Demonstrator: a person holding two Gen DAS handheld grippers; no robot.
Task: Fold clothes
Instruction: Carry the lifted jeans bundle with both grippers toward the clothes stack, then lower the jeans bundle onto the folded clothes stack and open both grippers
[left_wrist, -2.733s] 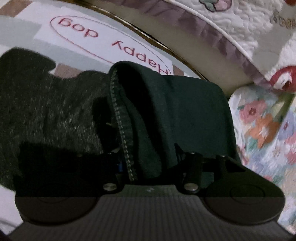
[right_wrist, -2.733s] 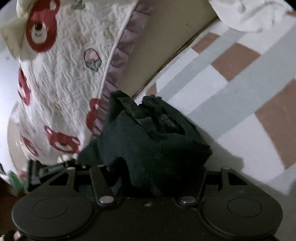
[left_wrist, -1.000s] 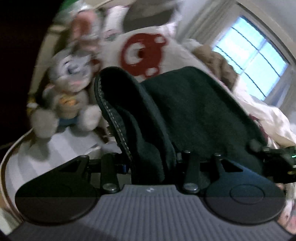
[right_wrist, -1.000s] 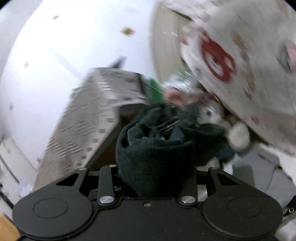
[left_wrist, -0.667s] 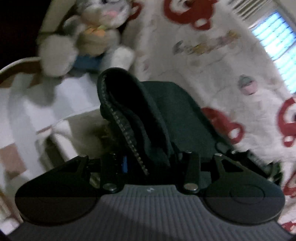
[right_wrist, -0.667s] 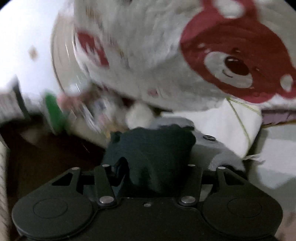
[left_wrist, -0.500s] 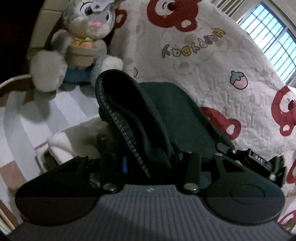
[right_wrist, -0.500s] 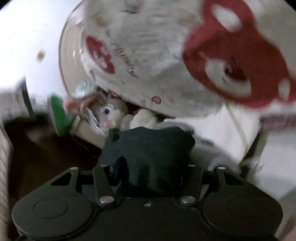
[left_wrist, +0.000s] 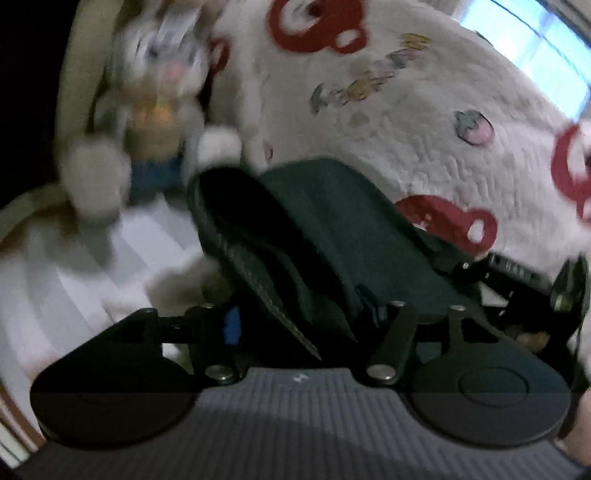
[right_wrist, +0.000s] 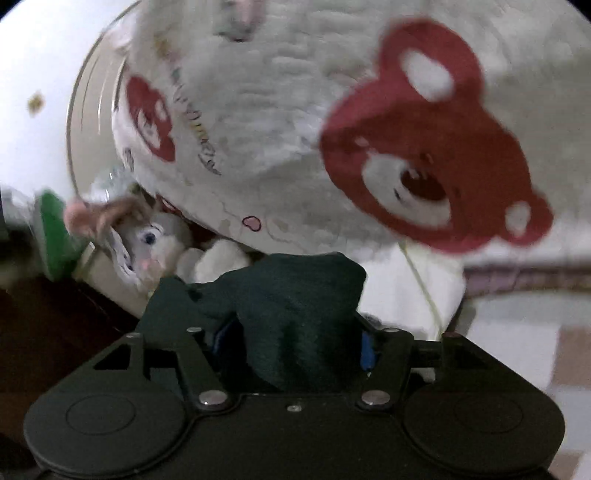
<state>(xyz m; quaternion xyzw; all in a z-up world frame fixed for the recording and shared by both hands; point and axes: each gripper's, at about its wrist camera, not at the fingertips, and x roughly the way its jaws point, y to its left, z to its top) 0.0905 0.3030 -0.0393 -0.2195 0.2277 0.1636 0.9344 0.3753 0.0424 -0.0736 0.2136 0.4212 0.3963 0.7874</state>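
Note:
A dark green garment (left_wrist: 332, 229) hangs bunched between both grippers, lifted off the bed. My left gripper (left_wrist: 306, 314) is shut on one thick folded edge with pale stitching. My right gripper (right_wrist: 291, 343) is shut on another bunch of the same garment (right_wrist: 291, 295). The cloth hides the fingertips of both. The right gripper's black body also shows at the right edge of the left wrist view (left_wrist: 517, 273).
A white quilt with red bear faces (right_wrist: 424, 158) fills the background; it also shows in the left wrist view (left_wrist: 406, 110). A grey plush rabbit (left_wrist: 159, 99) sits by the headboard (right_wrist: 88, 110). A folded white cloth (left_wrist: 177, 284) lies on the striped bed sheet (left_wrist: 74, 280).
Both grippers swung with the garment from the "Happy dog" sheet toward the quilt and plush rabbit. In the last half second the views shifted slightly and blurred; both grips are unchanged.

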